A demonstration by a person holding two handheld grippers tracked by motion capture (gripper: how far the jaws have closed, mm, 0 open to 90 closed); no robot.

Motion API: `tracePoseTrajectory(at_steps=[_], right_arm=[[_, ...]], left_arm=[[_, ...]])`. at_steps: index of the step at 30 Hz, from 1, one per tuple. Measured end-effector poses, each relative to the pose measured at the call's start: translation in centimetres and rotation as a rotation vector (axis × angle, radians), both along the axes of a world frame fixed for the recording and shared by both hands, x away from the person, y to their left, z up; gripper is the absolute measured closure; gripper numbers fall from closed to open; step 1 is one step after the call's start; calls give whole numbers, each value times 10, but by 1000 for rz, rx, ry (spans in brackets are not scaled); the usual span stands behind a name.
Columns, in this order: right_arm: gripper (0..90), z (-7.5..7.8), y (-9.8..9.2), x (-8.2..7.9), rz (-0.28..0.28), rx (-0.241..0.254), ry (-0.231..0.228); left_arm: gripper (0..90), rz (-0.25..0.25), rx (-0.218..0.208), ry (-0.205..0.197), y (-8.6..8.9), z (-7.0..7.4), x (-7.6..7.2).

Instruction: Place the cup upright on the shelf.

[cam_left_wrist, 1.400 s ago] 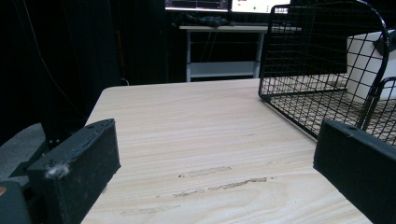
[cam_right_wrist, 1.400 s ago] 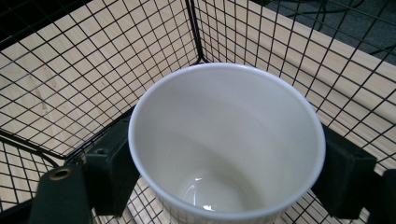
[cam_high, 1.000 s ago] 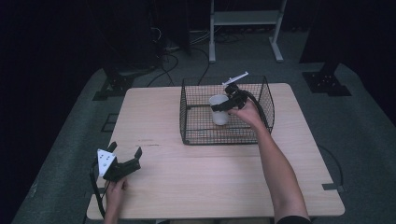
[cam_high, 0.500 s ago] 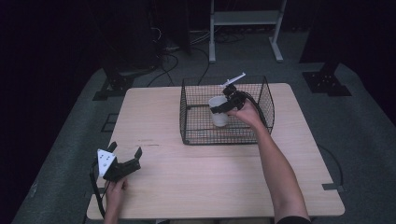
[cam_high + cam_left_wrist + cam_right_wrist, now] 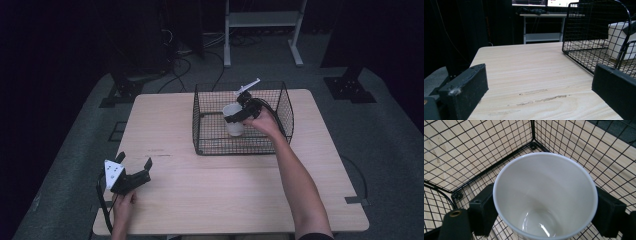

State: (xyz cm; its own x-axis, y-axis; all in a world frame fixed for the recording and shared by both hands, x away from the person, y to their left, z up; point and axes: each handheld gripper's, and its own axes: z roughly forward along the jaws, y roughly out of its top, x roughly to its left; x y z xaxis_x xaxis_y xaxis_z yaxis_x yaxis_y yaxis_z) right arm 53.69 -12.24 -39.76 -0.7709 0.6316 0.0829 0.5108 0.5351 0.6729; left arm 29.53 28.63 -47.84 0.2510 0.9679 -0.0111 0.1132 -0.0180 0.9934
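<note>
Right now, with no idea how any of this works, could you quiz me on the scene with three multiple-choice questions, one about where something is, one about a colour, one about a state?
1. Where is the white cup?
A. inside the black wire basket
B. on the bare table beside the basket
C. on the floor

2. What colour are the jaws of each hand-held gripper?
A. white
B. black
C. red

3. What is the left hand-held gripper doing?
A. clamping the cup
B. gripping the basket rim
C. open, holding nothing, near the table's front left corner

Answers:
1 A: the right gripper view shows mesh walls all round the cup, and the high view places it within the basket.
2 B: both gripper views show black jaws.
3 C: its jaws stand apart over bare wood, while the right hand-held gripper has the cup between its jaws.
</note>
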Motion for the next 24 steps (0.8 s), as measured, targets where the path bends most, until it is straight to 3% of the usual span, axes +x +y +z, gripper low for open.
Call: tracePoseTrajectory(at_steps=[24], right_arm=[[172,6,1,-6,24,8,-7]], left_arm=[[0,-2,7,-1,0,0,0]])
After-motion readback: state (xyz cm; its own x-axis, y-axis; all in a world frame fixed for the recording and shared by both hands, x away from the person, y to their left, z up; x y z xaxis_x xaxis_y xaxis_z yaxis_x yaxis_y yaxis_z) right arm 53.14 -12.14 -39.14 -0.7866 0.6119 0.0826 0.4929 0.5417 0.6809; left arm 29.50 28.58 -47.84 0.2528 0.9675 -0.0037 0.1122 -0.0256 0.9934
